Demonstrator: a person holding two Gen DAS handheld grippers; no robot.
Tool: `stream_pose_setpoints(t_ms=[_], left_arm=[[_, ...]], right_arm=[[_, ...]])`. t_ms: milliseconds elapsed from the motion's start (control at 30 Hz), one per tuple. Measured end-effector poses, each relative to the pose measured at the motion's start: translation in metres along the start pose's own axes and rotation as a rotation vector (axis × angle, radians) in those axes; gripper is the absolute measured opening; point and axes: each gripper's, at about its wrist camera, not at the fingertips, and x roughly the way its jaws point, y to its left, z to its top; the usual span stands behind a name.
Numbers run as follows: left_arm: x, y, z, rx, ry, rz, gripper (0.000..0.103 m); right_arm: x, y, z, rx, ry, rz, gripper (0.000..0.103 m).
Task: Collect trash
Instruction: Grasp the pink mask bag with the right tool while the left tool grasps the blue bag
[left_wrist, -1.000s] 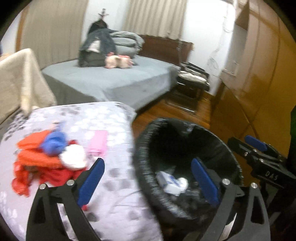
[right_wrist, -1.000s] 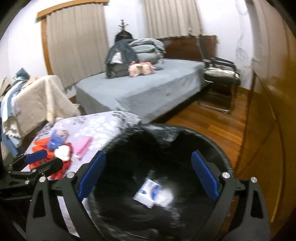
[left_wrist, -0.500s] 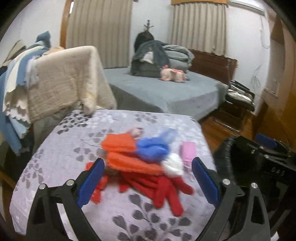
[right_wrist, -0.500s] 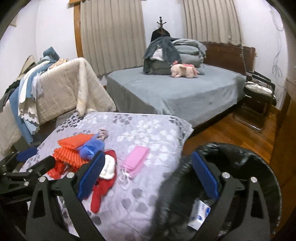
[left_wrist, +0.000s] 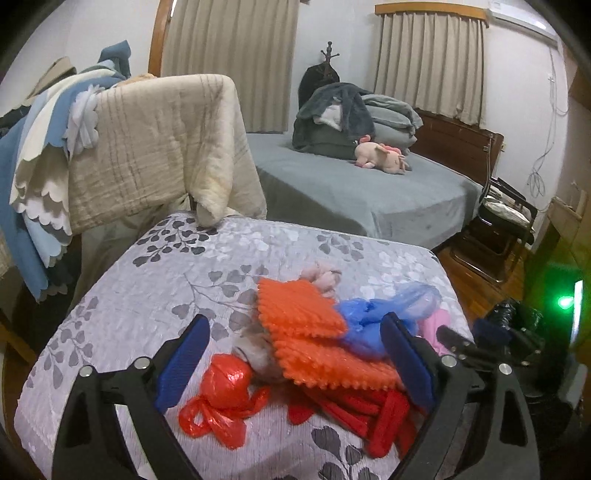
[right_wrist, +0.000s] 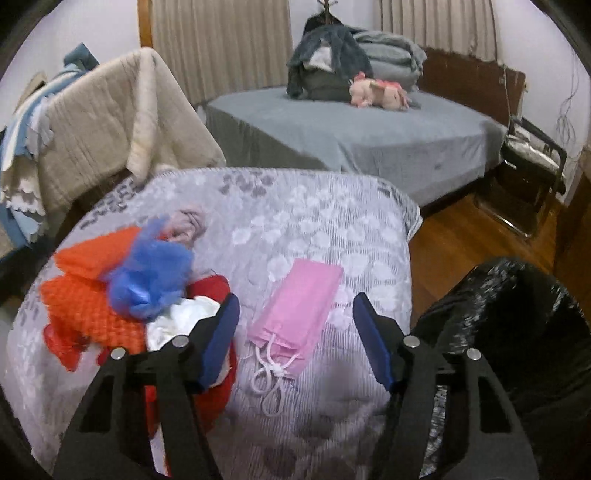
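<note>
A pile of trash lies on a table with a grey leaf-print cloth (left_wrist: 192, 280). It holds orange foam sheets (left_wrist: 306, 332), a knotted red plastic bag (left_wrist: 225, 384), a blue plastic bag (left_wrist: 373, 317), red strips (left_wrist: 365, 413) and a white wad (right_wrist: 181, 321). A pink face mask (right_wrist: 299, 306) lies apart on the cloth (right_wrist: 314, 221). My left gripper (left_wrist: 295, 373) is open and empty just above the pile. My right gripper (right_wrist: 295, 339) is open and empty over the pink mask. A black-lined trash bin (right_wrist: 517, 332) stands right of the table.
A drying rack draped with beige and blue blankets (left_wrist: 140, 147) stands behind the table on the left. A grey bed (left_wrist: 351, 184) with folded bedding and a pink plush toy (left_wrist: 380, 155) is beyond. A folding chair (right_wrist: 532, 170) stands on the wooden floor at right.
Both grippers have swung left, away from the trash bin and over the table. The left one now frames the pile, the right one the pink mask. Both stay open.
</note>
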Motion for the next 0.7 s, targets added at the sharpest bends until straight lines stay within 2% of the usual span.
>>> stream_pose_setpoints(t_ms=[133,300,333,433,700], left_arm=[[0.005,0.001,-0.002,0.008,0.005,-0.008,0.091],[0.013,0.0,-0.004,-0.001,0.021,-0.024,0.091],[0.014,-0.001,-0.004,0.0,0.022,-0.027,0.09],[0.016,-0.007,-0.004,0.01,0.027,-0.047,0.087],[0.022,-0.038,-0.002,0.063,0.038,-0.138,0.075]], right_arm=[[0.015,0.002,-0.006,0.001,0.042,-0.001,0.053],[0.025,0.002,-0.011,0.0,0.093,0.043,0.024],[0.025,0.003,-0.011,-0.003,0.098,0.057,0.016],[0.022,0.005,-0.01,-0.01,0.092,0.084,0.004],[-0.006,-0.004,0.007,0.014,0.022,0.103,0.003]])
